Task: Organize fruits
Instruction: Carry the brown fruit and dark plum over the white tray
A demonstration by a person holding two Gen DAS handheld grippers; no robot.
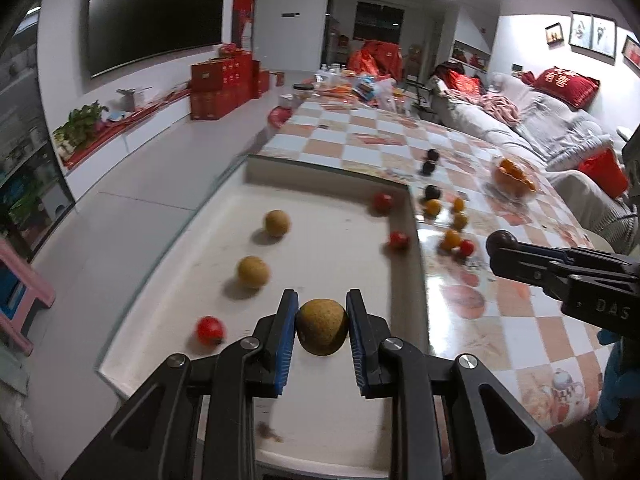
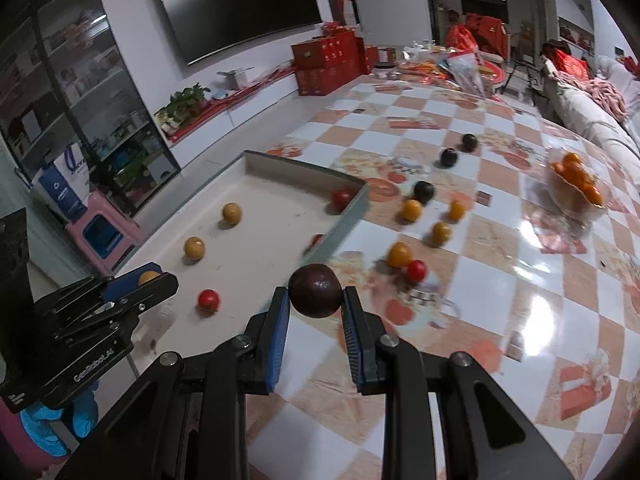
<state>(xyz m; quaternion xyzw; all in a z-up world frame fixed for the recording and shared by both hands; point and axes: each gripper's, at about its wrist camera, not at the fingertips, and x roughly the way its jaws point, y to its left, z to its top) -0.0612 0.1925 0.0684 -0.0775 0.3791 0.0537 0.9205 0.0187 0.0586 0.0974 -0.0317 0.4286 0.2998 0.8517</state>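
Fruits are what I am sorting, and I already carry one in each gripper. My left gripper [image 1: 322,326] is closed on a brown fruit [image 1: 321,326], round, matte and rough-skinned; the blue ribbed pads pinch it across its widest part above the tray [image 1: 328,420]. I judge it light and firm, so a hold at the middle should keep it. My right gripper [image 2: 315,300] is clamped on a dark plum [image 2: 315,290], glossy and smooth, near the fingertips; that skin looks slippery and the flesh could bruise, so I would not squeeze harder.

Below, the shallow pale tray, hard with upright walls, holds two more brown fruits at 10 o'clock [image 1: 253,272] and shiny red tomatoes, one at 9 o'clock [image 1: 210,330]. All are round and likely to roll.

Further off at 1 o'clock, on the slick checked tablecloth [image 2: 500,280], lie small yellow-orange fruits [image 2: 400,254] and more dark plums [image 2: 424,191]. Beyond, at 2 o'clock, a clear bowl [image 2: 560,200] holds oranges.
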